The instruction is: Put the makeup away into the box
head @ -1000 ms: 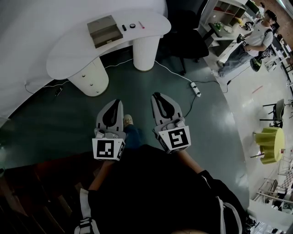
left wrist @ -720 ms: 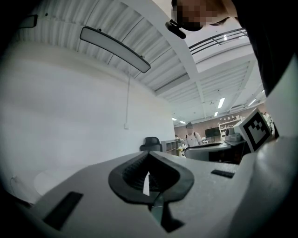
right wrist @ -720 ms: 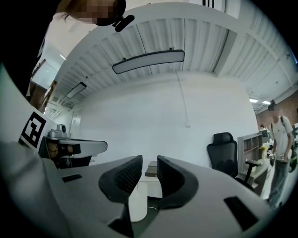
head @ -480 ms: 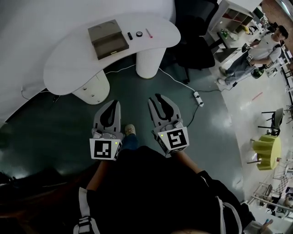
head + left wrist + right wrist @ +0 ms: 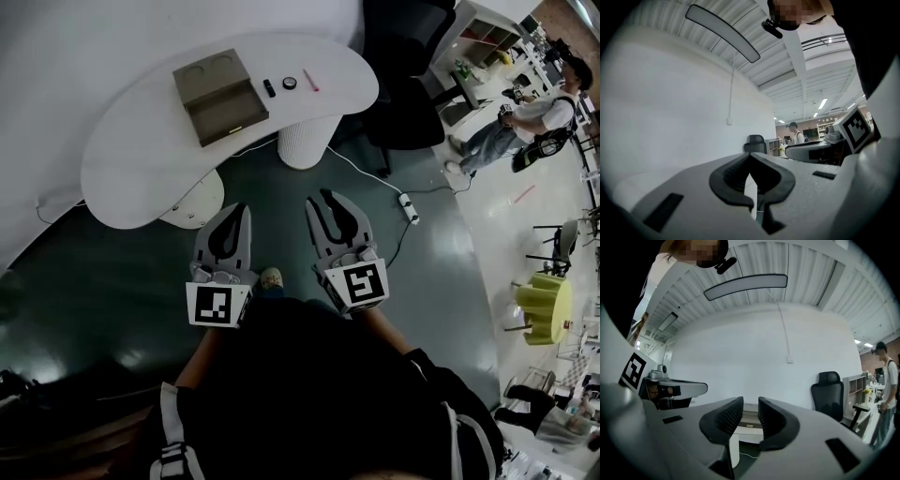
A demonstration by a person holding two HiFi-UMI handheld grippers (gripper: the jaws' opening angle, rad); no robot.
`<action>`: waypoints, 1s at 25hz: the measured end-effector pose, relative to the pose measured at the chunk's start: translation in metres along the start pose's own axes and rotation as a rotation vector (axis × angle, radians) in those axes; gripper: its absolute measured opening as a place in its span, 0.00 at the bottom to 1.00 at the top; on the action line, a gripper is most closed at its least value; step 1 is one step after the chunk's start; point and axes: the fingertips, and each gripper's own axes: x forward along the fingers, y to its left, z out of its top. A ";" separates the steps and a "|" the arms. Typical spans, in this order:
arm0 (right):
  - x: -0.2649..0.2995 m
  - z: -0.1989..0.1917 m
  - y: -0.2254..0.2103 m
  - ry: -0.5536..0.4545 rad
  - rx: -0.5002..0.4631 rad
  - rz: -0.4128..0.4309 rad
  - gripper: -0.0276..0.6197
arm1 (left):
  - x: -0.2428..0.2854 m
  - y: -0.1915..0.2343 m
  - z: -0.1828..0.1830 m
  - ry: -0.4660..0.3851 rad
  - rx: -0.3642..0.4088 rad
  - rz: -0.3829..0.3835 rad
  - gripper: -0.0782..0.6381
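Note:
An open olive-brown box lies on the white curved table ahead of me. To its right on the tabletop lie a small black makeup item, a round compact and a pink stick. Both grippers are held level over the floor, well short of the table. My left gripper is shut and empty. My right gripper has just been opening; its jaws stand a little apart with nothing between them. Far ahead, the box shows through that gap.
Two white pedestals carry the table. A black office chair stands to its right. A power strip and its cable lie on the dark floor. A person stands far right, near a yellow-green stool.
Both grippers have travelled toward the table, which now lies closer in the head view. The right jaws, together at first, have parted slightly. The left jaws stayed together.

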 end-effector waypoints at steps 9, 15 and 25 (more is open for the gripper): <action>0.028 -0.001 -0.011 0.026 0.008 -0.016 0.20 | 0.023 0.025 -0.001 0.000 -0.012 -0.008 0.11; 0.056 0.008 -0.020 -0.033 -0.011 -0.007 0.20 | 0.041 0.036 -0.002 0.000 -0.013 -0.014 0.11; 0.121 0.002 -0.053 -0.007 0.008 0.037 0.20 | 0.101 0.067 -0.005 -0.035 -0.019 0.011 0.11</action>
